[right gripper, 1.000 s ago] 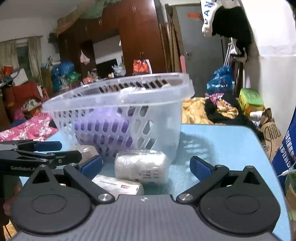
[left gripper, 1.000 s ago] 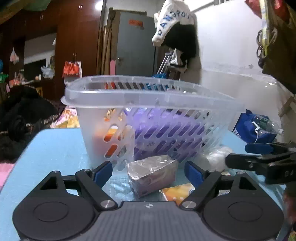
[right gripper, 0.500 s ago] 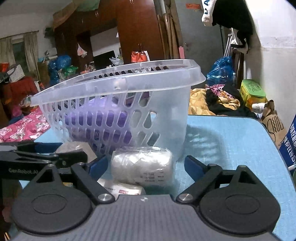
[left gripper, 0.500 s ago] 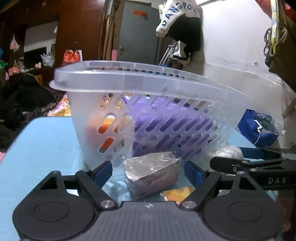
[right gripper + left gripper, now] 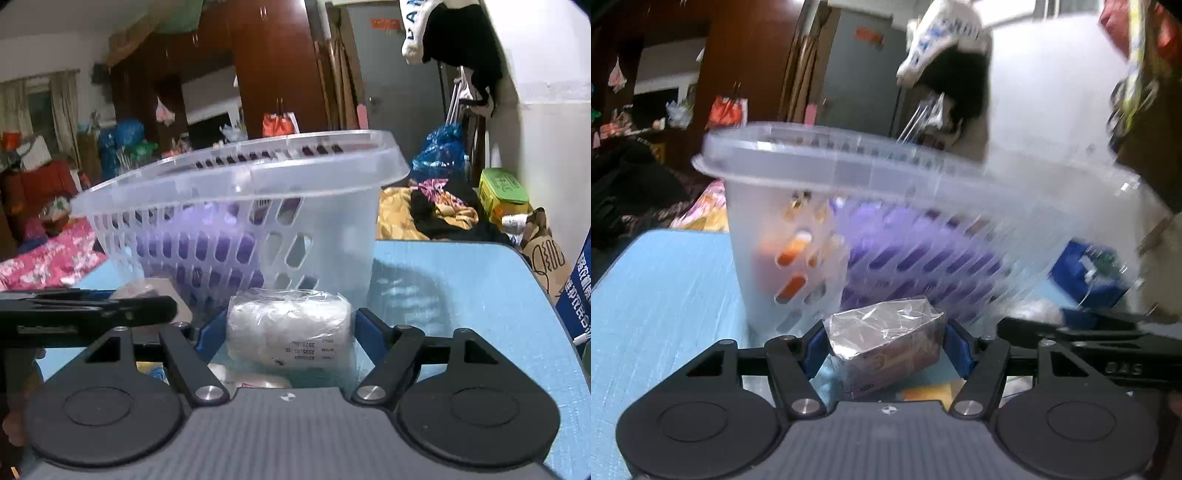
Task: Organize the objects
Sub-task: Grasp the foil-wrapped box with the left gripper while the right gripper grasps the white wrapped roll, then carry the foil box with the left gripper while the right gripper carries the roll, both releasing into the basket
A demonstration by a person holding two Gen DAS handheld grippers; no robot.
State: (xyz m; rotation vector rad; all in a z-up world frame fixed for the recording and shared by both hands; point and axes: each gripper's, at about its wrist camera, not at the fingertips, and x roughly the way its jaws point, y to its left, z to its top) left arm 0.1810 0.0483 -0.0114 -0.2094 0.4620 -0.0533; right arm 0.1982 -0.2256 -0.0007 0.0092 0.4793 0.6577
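Gripping since a second earlier: left hand-held gripper (image 5: pixel 884 345) clamped box (image 5: pixel 886 341); right hand-held gripper (image 5: pixel 286 338) clamped roll (image 5: pixel 290 326); basket (image 5: pixel 236 221) next.

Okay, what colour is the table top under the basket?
Light blue table top, clearest in the right wrist view beside the basket.

- The basket (image 5: pixel 332 236), centre frame, is showing frosted translucent plastic, smooth.
- The box (image 5: pixel 886 343) is gleaming under crinkled glossy film.
- The white bundle (image 5: pixel 288 332) is wearing shiny clear wrap.
- The table (image 5: pixel 461 288) is looking matt blue, finely textured.
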